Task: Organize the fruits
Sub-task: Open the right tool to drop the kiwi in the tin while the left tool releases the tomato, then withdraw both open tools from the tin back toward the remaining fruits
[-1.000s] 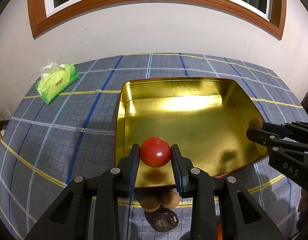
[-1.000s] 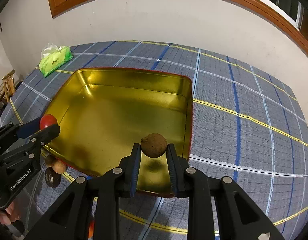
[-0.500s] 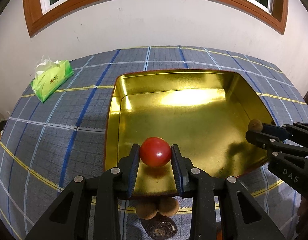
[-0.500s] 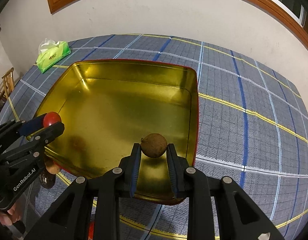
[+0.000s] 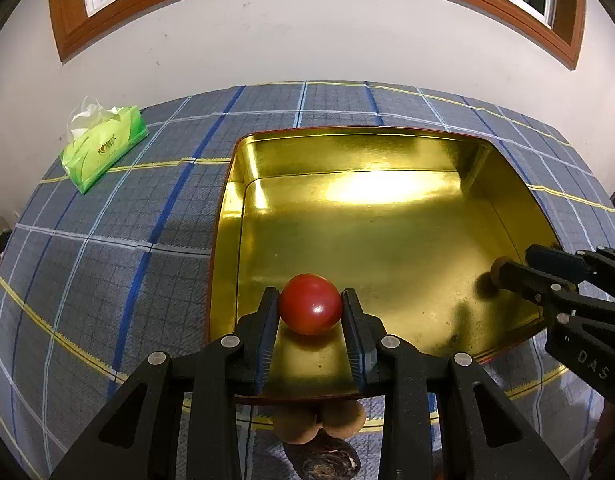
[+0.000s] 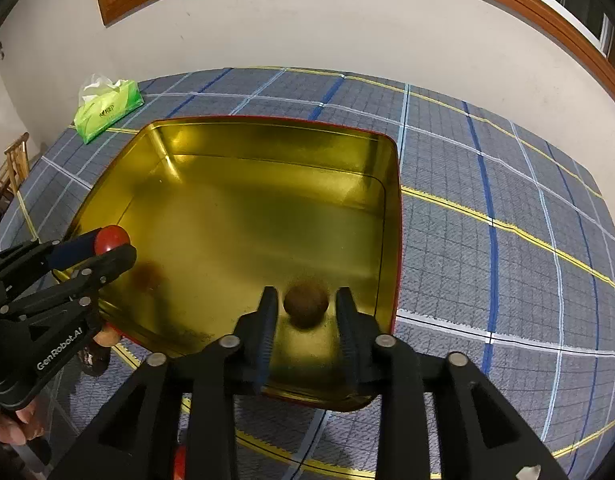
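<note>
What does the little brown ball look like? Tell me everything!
The brown fruit is small, round and dull, with a rough-looking skin. It looks blurred in the right wrist view. It sits between the right gripper fingers, with gaps on both sides, low over the gold tin floor near its right wall. Whether it touches the floor is unclear.

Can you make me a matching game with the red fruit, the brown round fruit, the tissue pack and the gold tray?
Things:
1. red fruit
2. brown round fruit
3. green tissue pack
4. gold tray

Where or how:
A. lying on the checked cloth, away from the tray
B. loose between the right gripper's open pads
C. sitting on the cloth under both grippers
D. squeezed in the left gripper

Pairs: 1-D, 2-B, 3-A, 4-C
</note>
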`<state>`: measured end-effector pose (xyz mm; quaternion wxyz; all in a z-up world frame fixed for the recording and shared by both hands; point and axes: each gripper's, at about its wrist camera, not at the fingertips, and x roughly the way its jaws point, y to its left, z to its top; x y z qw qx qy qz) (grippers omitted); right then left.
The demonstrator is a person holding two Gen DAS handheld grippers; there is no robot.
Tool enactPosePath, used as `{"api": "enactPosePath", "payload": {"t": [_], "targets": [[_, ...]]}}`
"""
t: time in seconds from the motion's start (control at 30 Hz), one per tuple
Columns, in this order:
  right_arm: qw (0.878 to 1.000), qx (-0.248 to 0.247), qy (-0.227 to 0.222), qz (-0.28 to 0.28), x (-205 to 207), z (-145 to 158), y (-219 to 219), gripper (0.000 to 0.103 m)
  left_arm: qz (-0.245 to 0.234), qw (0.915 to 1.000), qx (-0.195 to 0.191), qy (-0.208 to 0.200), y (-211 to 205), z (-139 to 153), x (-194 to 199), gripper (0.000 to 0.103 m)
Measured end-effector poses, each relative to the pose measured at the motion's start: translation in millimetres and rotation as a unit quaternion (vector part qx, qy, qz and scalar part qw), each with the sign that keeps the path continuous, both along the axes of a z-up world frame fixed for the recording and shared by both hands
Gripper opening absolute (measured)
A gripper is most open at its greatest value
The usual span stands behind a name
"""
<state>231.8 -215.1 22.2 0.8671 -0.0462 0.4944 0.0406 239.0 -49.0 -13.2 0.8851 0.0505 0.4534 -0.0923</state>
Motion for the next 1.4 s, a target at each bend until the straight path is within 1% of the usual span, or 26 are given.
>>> {"api": "enactPosePath", "payload": {"t": [0.07,0.3,0.57,0.7,1.03,1.27,1.4], "targets": [[1.0,-0.001,-0.002,0.0,0,1,1,0.037,-0.001,1.0,0.002,-0.001,-1,0,-1,0.033],[1.0,0.0,-0.002,0.002,-5,2,2,0.038,0.001,1.0,-0.002,0.001,1,2,-3,0.033],[1.0,0.0,-0.013,0.002,-18,14,3,0.039,-0.002,0.9999,0.004,-0.012,2,13,-13,0.034],[1.0,-0.002,-0.018,0.003,-26,20,4,0.039,0.0,0.9998,-0.001,-0.019,5,21,-20,0.034],[1.0,-0.001,-0.026,0.002,-55,31,6,0.039,0.005,0.9996,-0.011,-0.027,15,34,-51,0.034],[0.999,0.001,-0.033,0.004,-86,37,6,0.039,0.01,0.9994,-0.015,-0.03,24,34,-84,0.034],[1.0,0.005,-0.031,0.004,-110,35,6,0.039,0.012,0.9994,-0.019,-0.027,31,31,-110,0.034]]}}
